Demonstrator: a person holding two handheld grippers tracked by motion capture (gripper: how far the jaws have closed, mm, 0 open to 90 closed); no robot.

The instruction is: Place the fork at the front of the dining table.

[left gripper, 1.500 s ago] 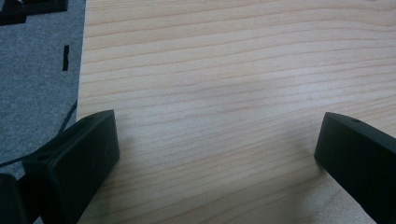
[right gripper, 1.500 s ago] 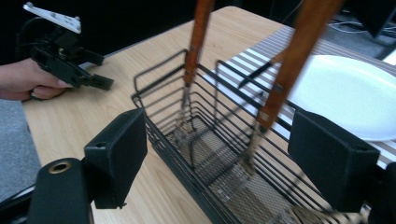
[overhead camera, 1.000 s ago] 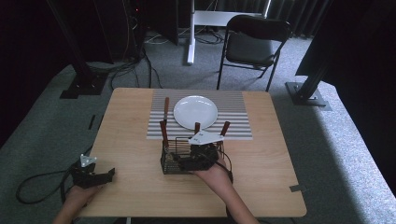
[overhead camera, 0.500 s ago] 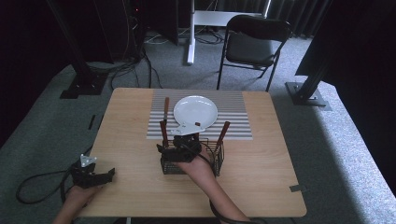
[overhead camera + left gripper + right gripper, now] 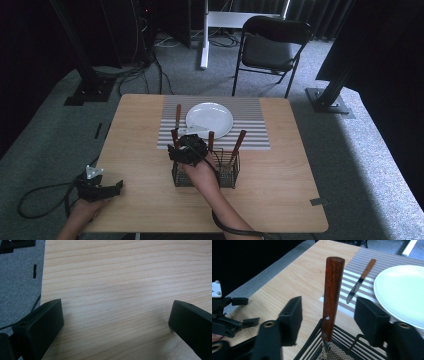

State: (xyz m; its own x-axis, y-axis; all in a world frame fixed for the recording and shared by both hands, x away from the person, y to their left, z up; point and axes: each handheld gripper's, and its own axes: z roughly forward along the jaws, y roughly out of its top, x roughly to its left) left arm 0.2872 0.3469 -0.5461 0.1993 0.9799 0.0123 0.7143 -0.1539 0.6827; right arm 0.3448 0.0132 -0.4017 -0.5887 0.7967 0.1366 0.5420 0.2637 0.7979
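Note:
A black wire basket stands on the wooden table and holds three upright utensils with wooden handles. My right gripper hovers over the basket's left end. In the right gripper view it is open, with one wooden handle standing between the jaws and a gap on each side. A knife with a wooden handle lies on the striped placemat, left of the white plate. My left gripper rests near the table's front left edge, open over bare wood.
Two more handles stick up from the basket's middle and right. A folding chair stands beyond the far edge. A cable trails off the table's left side onto the carpet.
My right gripper has moved left across the basket, from its right side to the leftmost handle. The left gripper has stayed where it was.

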